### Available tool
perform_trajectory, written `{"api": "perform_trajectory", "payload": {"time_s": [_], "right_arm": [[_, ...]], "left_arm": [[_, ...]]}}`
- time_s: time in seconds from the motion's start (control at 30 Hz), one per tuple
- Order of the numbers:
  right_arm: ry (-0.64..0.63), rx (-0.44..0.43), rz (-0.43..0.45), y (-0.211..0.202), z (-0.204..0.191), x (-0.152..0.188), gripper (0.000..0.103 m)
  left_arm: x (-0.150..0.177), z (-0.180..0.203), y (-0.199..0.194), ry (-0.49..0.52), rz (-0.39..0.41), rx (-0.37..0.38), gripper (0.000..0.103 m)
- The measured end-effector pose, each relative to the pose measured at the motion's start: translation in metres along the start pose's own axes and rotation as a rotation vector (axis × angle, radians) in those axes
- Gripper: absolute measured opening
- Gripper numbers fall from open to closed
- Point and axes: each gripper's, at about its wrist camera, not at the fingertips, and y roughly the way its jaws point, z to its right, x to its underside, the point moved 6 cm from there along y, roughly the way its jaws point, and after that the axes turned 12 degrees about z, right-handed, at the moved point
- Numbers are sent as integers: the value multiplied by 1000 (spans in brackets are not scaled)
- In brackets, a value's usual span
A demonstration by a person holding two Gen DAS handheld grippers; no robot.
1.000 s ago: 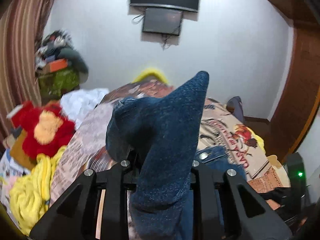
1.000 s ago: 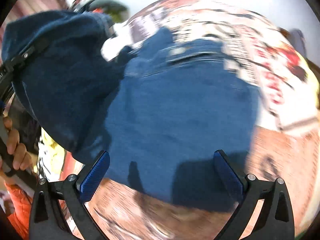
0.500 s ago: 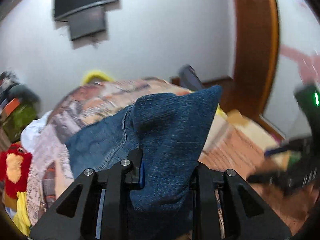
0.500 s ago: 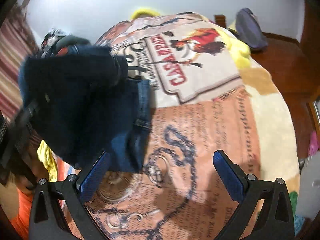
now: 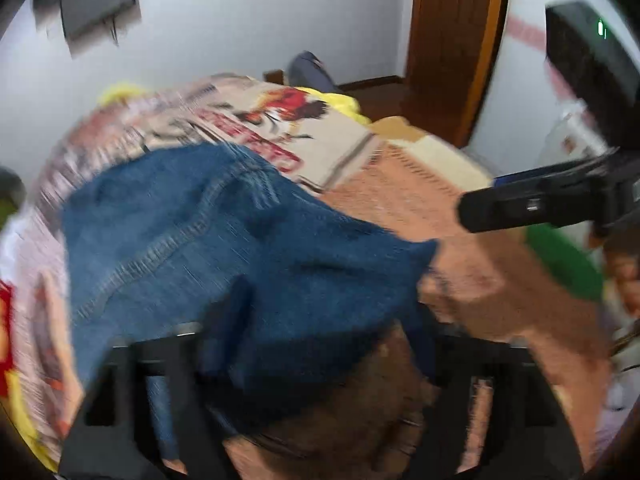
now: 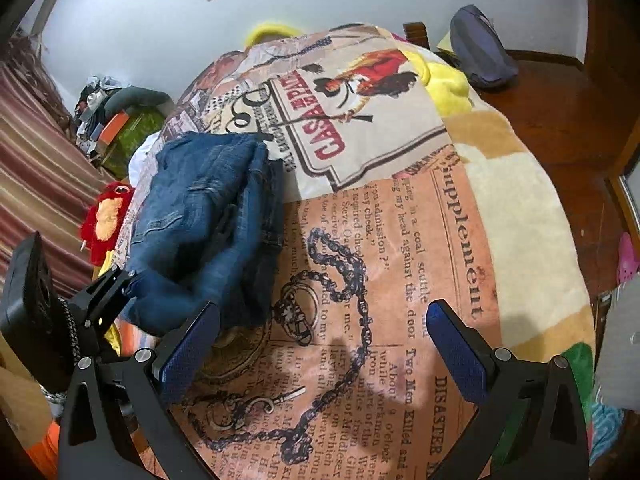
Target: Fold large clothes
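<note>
We release folded jeans onto the printed blanket on the bed.

At the left, our left gripper [image 6: 120, 284] is opening its jaws around the near edge of the blue jeans [image 6: 208, 216]; the denim lies between the fingers, and the blur in the left wrist view keeps us from telling whether the pads press it. The jeans rest in a folded heap on the left part of the blanket [image 6: 400, 240], beside the red "CASA" lettering and above the chain drawing. A red plush toy [image 6: 106, 216] sits just off the bed's left edge. To the right, our right gripper [image 6: 322, 344] hovers over the blanket, jaws wide apart with nothing between them.
</note>
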Motion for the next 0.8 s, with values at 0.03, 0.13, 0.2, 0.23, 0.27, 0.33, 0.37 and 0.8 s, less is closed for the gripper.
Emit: {"api": "perform_trajectory", "payload": {"time_s": [0.03, 0.13, 0.2, 0.23, 0.27, 0.33, 0.37, 0.8], "right_arm": [[-2, -4, 5, -3, -2, -1, 103], [-11, -22, 23, -13, -12, -6, 103], [-24, -36, 33, -17, -22, -8, 103], [-30, -43, 36, -18, -26, -9, 103], [-41, -52, 39, -18, -33, -10, 103], [-62, -68, 41, -16, -46, -12, 103], [-70, -75, 40, -13, -52, -13, 103], [-191, -80, -100, 78, -111, 0, 103]], "left_arm": [[0, 0, -8, -22, 10, 12, 80], [0, -5, -26, -37, 20, 5, 80], [-2, -18, -43, -54, 47, -16, 81], [-3, -25, -51, -60, 61, -31, 81], [-4, -35, -60, -68, 78, -52, 83], [-6, -61, -78, -78, 113, -125, 91], [-7, -72, -82, -83, 126, -156, 95], [56, -187, -51, -298, -71, -301, 97]]}}
